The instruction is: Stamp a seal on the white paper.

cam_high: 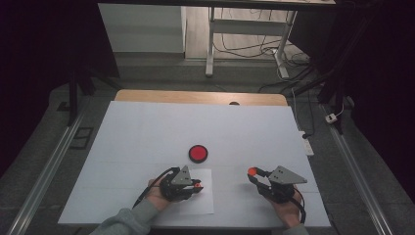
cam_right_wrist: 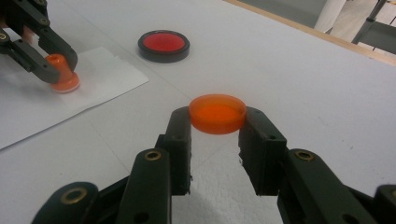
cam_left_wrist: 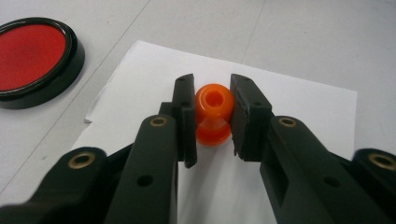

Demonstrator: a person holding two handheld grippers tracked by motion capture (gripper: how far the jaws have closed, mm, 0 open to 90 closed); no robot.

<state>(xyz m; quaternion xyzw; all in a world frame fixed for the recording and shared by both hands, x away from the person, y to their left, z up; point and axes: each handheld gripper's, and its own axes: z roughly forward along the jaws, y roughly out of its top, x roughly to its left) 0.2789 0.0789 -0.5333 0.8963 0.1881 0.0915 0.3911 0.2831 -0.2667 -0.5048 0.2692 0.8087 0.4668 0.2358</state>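
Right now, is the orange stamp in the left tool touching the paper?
Touching. In the right gripper view the stamp, clamped in the left tool, sits base-down on the paper with no gap under it; the left gripper view agrees.

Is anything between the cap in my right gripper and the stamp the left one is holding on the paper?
Nothing visible. The right gripper holds the orange cap above bare white table. The stretch toward the orange stamp in the left gripper shows only table and the paper sheet. The red ink pad sits farther back, off that line.
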